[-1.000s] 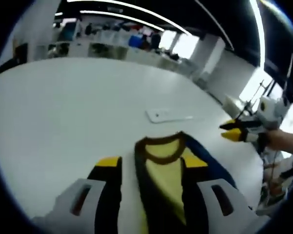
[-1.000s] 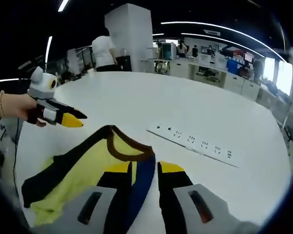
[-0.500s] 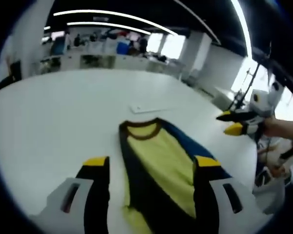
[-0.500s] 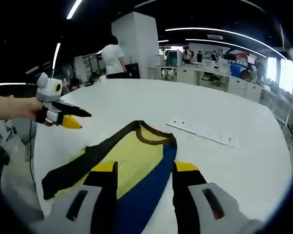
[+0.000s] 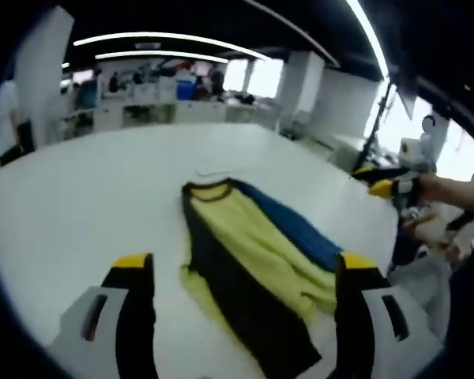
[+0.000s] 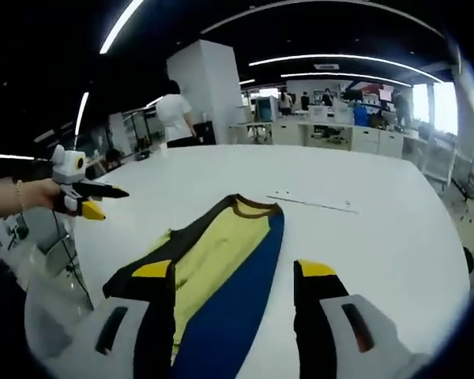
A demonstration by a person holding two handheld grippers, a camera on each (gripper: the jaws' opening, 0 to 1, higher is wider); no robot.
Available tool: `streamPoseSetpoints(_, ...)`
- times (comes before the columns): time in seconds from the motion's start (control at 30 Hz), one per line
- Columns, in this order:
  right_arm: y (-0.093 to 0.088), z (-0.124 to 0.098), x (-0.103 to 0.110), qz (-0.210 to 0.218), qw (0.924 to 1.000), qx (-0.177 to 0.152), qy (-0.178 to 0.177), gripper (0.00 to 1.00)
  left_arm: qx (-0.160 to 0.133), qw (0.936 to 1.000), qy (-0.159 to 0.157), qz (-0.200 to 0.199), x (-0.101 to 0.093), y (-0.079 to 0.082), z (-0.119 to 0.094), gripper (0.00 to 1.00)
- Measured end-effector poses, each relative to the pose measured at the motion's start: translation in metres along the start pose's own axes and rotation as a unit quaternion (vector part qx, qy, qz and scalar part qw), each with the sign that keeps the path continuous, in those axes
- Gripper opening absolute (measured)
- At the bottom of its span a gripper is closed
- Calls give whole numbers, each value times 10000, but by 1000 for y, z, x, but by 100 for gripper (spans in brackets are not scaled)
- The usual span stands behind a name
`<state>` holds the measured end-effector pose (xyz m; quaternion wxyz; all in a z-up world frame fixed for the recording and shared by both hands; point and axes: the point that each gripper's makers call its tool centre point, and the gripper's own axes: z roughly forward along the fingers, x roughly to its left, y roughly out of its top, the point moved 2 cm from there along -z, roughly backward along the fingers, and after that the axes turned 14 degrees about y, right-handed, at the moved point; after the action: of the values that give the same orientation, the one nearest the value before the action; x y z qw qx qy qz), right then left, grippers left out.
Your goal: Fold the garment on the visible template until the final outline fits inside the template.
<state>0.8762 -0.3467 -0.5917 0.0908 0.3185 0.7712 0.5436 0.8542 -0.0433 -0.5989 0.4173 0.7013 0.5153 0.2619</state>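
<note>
A sleeveless garment (image 5: 253, 253), yellow in the middle with a dark side, a blue side and a brown collar, lies stretched out on the white table (image 5: 87, 189). In the right gripper view the garment (image 6: 221, 253) runs away from the jaws, collar at the far end. My left gripper (image 5: 243, 262) hovers over its lower end, jaws wide apart and holding nothing. My right gripper (image 6: 235, 270) stands open the same way above the blue side. Each gripper also appears in the other's view, held by a hand: the right gripper (image 5: 383, 183) and the left gripper (image 6: 85, 201), both off the cloth.
A white power strip (image 6: 312, 201) lies on the table beyond the collar. A person in a white shirt (image 6: 174, 114) stands by a white pillar at the far edge. Desks and shelves line the back of the room. Bare table surrounds the garment.
Both grippers' jaws have spread wider and both views have drawn back from the garment, which now lies longer and flatter on the table.
</note>
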Motion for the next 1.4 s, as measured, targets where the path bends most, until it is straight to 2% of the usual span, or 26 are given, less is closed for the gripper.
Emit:
streamPoseSetpoints(0.17,-7,-29,23,46,9999,-108,-59,69,-99,9999,75,58,-6,-8,-38,99)
streamPoseSetpoints(0.2,-10,-35,28,58,9999,-104,-78,70,-97,9998,80,156,-8,-10,-43,99)
streamPoseSetpoints(0.3,-18,-45,36,94,9999,-78,-117,75,143,9969,137,755,-11,-25,-64,99)
streamPoseSetpoints(0.4,-33,-54,49,58,9998,154,-99,84,79,9979,160,617,-15,-28,-80,99)
streamPoseSetpoints(0.5,-42,-63,60,92,9997,216,-95,88,-60,9994,169,313,-17,-28,-94,99)
streamPoseSetpoints(0.67,-46,-82,71,168,9997,131,-130,94,-42,9993,280,244,-13,-37,-112,99)
streamPoseSetpoints(0.8,-40,-98,73,299,9993,-136,-203,100,-42,9993,341,155,-11,-41,-124,99)
streamPoseSetpoints(0.97,-40,-110,78,251,9995,-113,-135,100,-15,9990,447,83,-8,-45,-135,99)
streamPoseSetpoints(1.1,-46,-114,78,253,9996,-23,-137,99,-13,9986,527,54,-4,-46,-139,99)
streamPoseSetpoints(1.23,-57,-112,74,588,9982,-80,-91,87,17,9984,568,38,-2,-45,-137,99)
streamPoseSetpoints(1.4,-64,-106,72,664,9977,-2,-99,86,50,9985,537,43,-5,-43,-130,99)
